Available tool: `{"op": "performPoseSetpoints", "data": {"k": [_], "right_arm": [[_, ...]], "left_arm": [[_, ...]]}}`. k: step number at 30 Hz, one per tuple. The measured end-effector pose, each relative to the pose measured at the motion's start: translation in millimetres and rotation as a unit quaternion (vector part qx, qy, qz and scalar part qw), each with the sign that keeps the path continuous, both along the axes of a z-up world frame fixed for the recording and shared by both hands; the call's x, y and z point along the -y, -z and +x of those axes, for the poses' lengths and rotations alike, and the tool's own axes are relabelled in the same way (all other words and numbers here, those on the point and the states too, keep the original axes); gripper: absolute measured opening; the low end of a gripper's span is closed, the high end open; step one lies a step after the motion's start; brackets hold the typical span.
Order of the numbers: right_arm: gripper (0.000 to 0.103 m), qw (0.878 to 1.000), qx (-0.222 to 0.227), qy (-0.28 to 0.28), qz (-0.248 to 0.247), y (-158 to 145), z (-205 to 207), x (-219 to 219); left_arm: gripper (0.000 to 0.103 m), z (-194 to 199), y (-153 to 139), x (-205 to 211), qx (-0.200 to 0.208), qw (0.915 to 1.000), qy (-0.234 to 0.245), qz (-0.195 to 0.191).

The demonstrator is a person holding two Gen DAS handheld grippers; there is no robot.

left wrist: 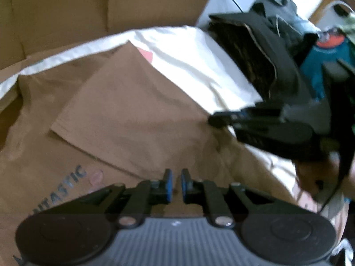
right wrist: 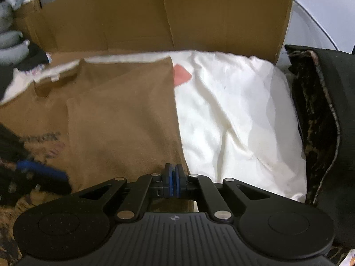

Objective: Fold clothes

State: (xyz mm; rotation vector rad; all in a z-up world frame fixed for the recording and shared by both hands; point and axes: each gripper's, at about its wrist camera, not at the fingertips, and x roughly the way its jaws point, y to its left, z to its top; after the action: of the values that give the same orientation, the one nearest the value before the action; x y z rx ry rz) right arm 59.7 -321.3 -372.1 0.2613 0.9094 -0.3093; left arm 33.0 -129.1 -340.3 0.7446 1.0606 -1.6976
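My left gripper (left wrist: 176,182) hangs narrowly parted over the brown shirt (left wrist: 124,115); my right gripper (right wrist: 172,177) pinches that shirt's edge beside the white cloth (right wrist: 233,115).

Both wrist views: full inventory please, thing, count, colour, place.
brown T-shirt: 1, brown with dark lettering, spread on the white fabric, one side folded over
white fabric: 1, white with a red patch, under and to the right of the shirt
cardboard: 1, tan, standing behind the clothes
dark camouflage item: 1, black and patterned, right edge
teal garment: 1, teal with an orange print, far right in the left wrist view
left gripper: 1, black with blue pads, over the shirt's near edge, fingers slightly apart
right gripper: 1, black with blue pads, at the folded edge, fingers together; whether cloth is pinched is unclear
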Motion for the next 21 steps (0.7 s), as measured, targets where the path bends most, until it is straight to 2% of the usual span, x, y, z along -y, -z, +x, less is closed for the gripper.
{"op": "performPoseSetpoints", "data": {"k": [5, 11, 12, 13, 15, 16, 18, 21], "right_arm": [[0.004, 1.000, 0.021, 0.001, 0.013, -6.7, 2.0, -5.1], [0.007, 1.000, 0.014, -0.020, 0.008, 6.2, 11.8, -12.3], [0.007, 1.000, 0.007, -0.021, 0.008, 11.2, 12.0, -12.1], [0.013, 1.000, 0.002, -0.022, 0.007, 15.4, 10.6, -12.4], [0.014, 1.000, 0.001, -0.027, 0.001, 19.9, 6.2, -12.9], [0.014, 1.000, 0.002, -0.029, -0.001, 20.6, 4.2, -13.1], [0.015, 1.000, -0.004, -0.029, -0.003, 18.3, 2.7, -13.9], [0.024, 1.000, -0.011, -0.029, -0.003, 14.5, -0.5, -12.5]], "left_arm": [[0.009, -4.4, 1.2, 18.4, -0.005, 0.9995, -0.023, -0.020], [0.014, -10.3, 20.5, 28.9, -0.009, 0.9989, -0.037, -0.027], [0.018, -11.3, 24.2, 30.3, -0.008, 0.9988, -0.039, -0.028], [0.022, -12.4, 27.9, 31.6, -0.008, 0.9987, -0.041, -0.028], [0.024, -14.5, 35.3, 34.3, -0.008, 0.9986, -0.044, -0.029], [0.029, -15.5, 39.0, 35.6, -0.008, 0.9985, -0.046, -0.030], [0.033, -18.3, 36.7, 29.6, -0.003, 0.9986, -0.044, -0.030], [0.041, -15.9, 28.2, 18.4, 0.005, 0.9988, -0.043, -0.025]]}}
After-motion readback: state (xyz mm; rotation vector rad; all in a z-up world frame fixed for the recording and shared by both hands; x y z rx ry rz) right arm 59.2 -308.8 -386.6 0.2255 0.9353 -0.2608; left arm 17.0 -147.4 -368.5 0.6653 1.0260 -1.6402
